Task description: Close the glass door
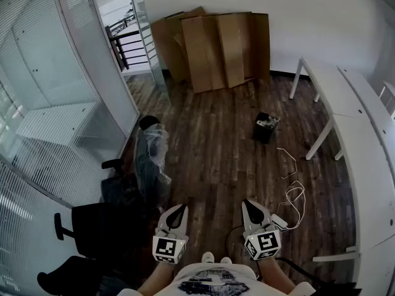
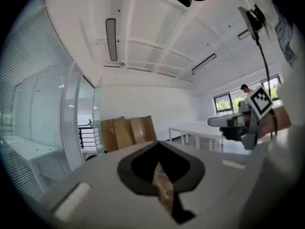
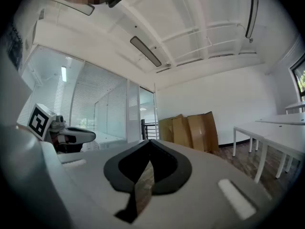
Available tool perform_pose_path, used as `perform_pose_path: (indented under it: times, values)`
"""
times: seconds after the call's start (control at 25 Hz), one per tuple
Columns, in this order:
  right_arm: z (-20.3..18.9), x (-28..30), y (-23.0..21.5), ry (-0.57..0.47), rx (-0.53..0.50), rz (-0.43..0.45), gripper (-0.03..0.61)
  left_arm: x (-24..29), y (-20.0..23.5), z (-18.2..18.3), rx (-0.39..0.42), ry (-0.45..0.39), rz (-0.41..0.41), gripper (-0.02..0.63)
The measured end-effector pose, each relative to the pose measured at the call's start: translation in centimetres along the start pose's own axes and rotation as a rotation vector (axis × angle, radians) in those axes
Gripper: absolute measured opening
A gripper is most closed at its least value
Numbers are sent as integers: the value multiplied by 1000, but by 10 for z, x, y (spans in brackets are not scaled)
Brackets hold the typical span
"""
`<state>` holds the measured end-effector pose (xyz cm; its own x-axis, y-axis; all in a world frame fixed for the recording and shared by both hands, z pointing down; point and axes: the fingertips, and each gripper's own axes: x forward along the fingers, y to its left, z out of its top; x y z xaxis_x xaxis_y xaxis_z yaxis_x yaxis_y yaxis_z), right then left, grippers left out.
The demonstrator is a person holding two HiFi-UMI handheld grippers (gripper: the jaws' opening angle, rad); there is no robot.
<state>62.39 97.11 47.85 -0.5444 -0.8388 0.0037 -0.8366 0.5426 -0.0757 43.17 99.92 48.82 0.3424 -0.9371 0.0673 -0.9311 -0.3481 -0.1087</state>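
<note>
The glass door [image 1: 102,66] stands swung open at the far left, next to a doorway with a dark railing [image 1: 126,42] beyond it. It also shows as a tall glass door panel [image 2: 71,123] in the left gripper view and as a glass door panel [image 3: 133,116] in the right gripper view. My left gripper [image 1: 181,209] and right gripper [image 1: 247,203] are held level side by side, low in the head view and several steps from the door. The left gripper [image 2: 157,144] has its jaws together and holds nothing. The right gripper [image 3: 148,142] is likewise shut and empty.
Flat cardboard sheets [image 1: 216,48] lean on the back wall. White desks [image 1: 358,122] line the right side. A black bin [image 1: 265,127] and loose cables [image 1: 293,196] lie on the wood floor. Black office chairs [image 1: 105,227] and a plastic-wrapped bundle [image 1: 153,153] stand at the left.
</note>
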Motion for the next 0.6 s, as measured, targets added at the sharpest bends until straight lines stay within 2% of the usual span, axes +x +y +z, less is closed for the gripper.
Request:
perform_pose_path:
  times: [0.6]
  values:
    - [-4,-21,-16,11,12,-27,8,7,-24,4,-6,5,-19,2]
